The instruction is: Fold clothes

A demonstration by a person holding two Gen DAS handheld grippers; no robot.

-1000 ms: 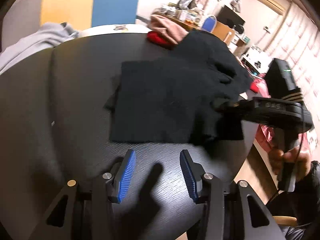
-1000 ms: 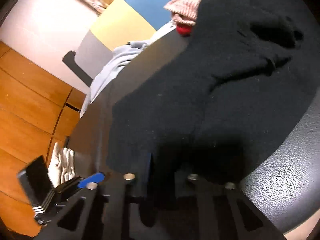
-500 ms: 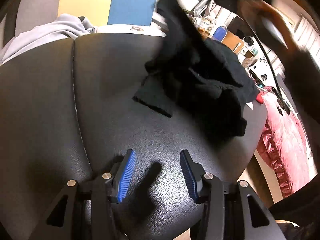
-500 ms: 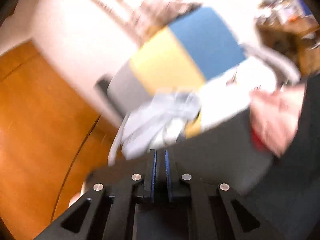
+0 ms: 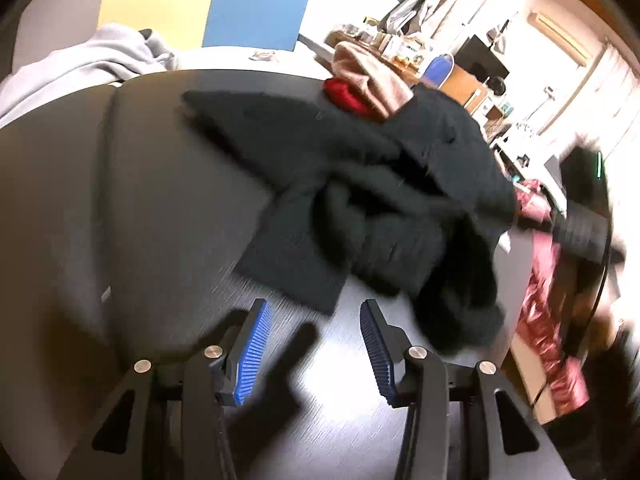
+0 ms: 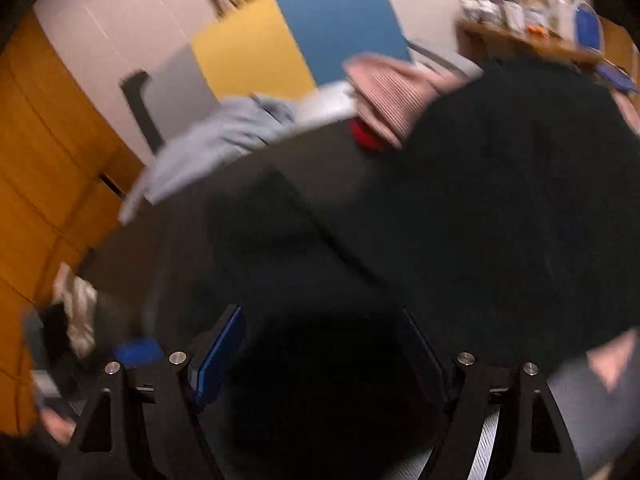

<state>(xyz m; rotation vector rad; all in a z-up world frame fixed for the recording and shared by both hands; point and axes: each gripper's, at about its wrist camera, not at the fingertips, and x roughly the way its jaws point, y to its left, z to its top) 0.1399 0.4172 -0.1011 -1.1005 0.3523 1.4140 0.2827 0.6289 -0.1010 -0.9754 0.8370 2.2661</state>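
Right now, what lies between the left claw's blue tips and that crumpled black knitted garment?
In the left wrist view, only bare dark tabletop separates the left claw from the crumpled black knitted garment; its nearest flat corner lies just ahead.

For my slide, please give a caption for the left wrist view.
Open left tool hovers above dark table, facing a crumpled black garment.

We read this as a lived-in home room: ahead of the left gripper, a cluttered wooden shelf (image 5: 394,50), wall air conditioner (image 5: 558,36) and pink quilted bedding (image 5: 540,308) to its right; wooden closet panels (image 6: 44,152) left of the right gripper; laundry heaped around.
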